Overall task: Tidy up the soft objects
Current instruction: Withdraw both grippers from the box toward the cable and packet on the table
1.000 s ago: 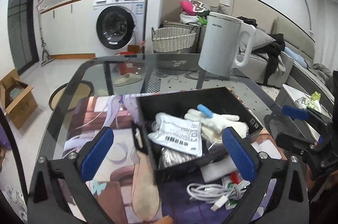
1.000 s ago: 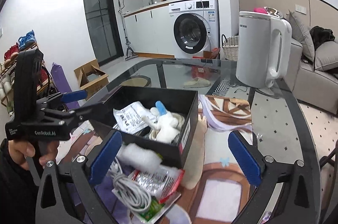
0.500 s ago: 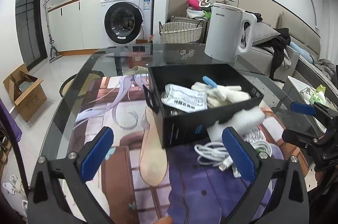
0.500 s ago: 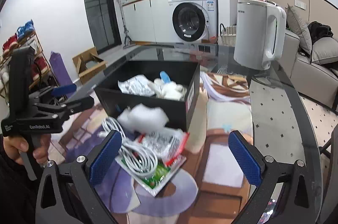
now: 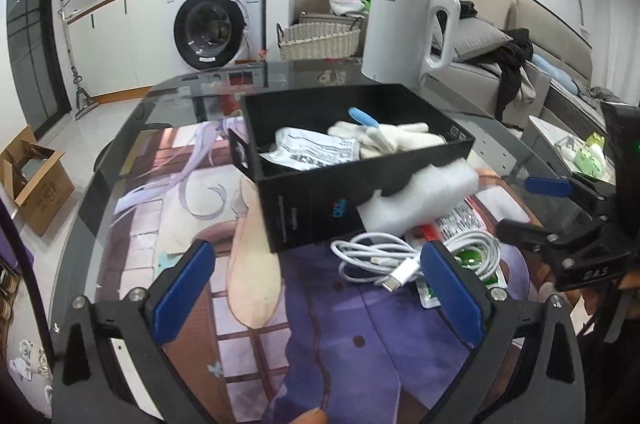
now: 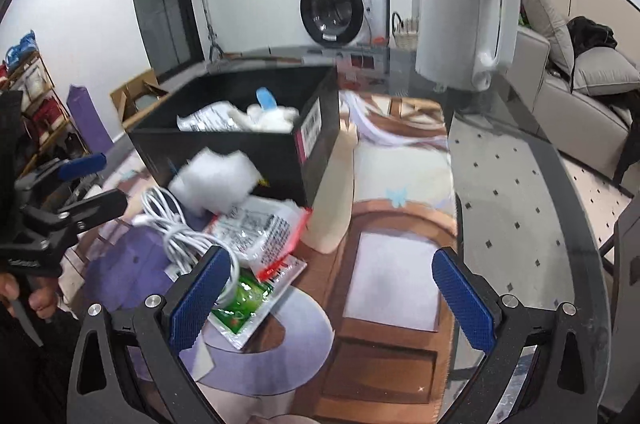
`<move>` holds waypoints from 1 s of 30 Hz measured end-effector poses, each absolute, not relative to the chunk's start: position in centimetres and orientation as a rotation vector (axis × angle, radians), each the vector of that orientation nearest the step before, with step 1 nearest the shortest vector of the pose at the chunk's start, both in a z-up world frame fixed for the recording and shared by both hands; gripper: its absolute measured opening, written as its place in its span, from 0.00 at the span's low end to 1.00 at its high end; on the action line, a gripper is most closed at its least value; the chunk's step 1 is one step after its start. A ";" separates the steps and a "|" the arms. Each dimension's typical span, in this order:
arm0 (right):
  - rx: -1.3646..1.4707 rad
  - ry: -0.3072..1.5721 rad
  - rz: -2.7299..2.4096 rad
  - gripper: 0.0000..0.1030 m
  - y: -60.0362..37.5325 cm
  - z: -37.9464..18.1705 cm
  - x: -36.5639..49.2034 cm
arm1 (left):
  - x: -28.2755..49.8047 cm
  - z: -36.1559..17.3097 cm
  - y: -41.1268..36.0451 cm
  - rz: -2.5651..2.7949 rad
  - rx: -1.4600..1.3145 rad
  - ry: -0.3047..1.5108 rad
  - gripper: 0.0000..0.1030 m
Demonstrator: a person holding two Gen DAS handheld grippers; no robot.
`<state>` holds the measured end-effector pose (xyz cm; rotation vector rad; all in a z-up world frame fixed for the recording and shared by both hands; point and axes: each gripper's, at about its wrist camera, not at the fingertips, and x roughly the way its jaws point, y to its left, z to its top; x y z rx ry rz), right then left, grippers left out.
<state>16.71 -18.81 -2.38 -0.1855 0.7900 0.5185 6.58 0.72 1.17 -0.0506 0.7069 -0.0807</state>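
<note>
A black box [image 5: 320, 192] [image 6: 248, 152] stands on the printed mat. It holds a white glove [image 5: 396, 138], a silver packet [image 5: 316, 152] and a blue-tipped item [image 6: 266, 99]. A white foam wad [image 5: 420, 196] [image 6: 214, 180] leans on the box's outer wall, above a coiled white cable [image 5: 404, 260] [image 6: 176, 228] and plastic packets [image 6: 260, 232]. My left gripper [image 5: 320, 292] is open and empty, in front of the box. My right gripper [image 6: 328, 296] is open and empty, near the packets; it also shows in the left wrist view [image 5: 536, 204].
A white kettle [image 5: 404, 36] [image 6: 464, 24] stands behind the box on the glass table [image 6: 520, 192]. A green sachet [image 6: 240, 304] lies under the packets. Beyond the table are a washing machine [image 5: 216, 24], a wicker basket [image 5: 320, 40], a sofa [image 6: 580, 96] and a cardboard box [image 5: 32, 180].
Both grippers have pulled back from the box and sit lower, so the box looks farther away. The foam wad, cable and packets stay beside the box.
</note>
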 end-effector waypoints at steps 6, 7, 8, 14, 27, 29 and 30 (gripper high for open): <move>-0.265 0.785 0.589 1.00 -16.7 -2.9 15.3 | 6.5 0.8 0.5 -0.086 -0.038 0.717 1.00; -0.277 0.786 0.616 1.00 -16.1 -2.9 15.0 | 6.5 0.7 0.5 -0.087 -0.038 0.720 1.00; -0.287 0.784 0.629 1.00 -15.7 -3.0 14.7 | 6.5 0.6 0.5 -0.087 -0.040 0.724 1.00; -0.295 0.751 0.644 1.00 -14.7 -2.5 13.9 | 6.7 0.5 1.0 -0.102 -0.076 0.738 1.00; -0.190 0.822 0.589 1.00 -14.1 -2.8 17.8 | 7.0 0.0 0.9 -0.116 -0.073 0.759 1.00; -0.197 0.834 0.580 1.00 -13.7 -3.0 18.2 | 7.0 -0.1 1.0 -0.116 -0.076 0.762 1.00; -0.201 0.843 0.573 1.00 -13.5 -3.2 18.3 | 7.1 -0.2 1.0 -0.117 -0.076 0.763 1.00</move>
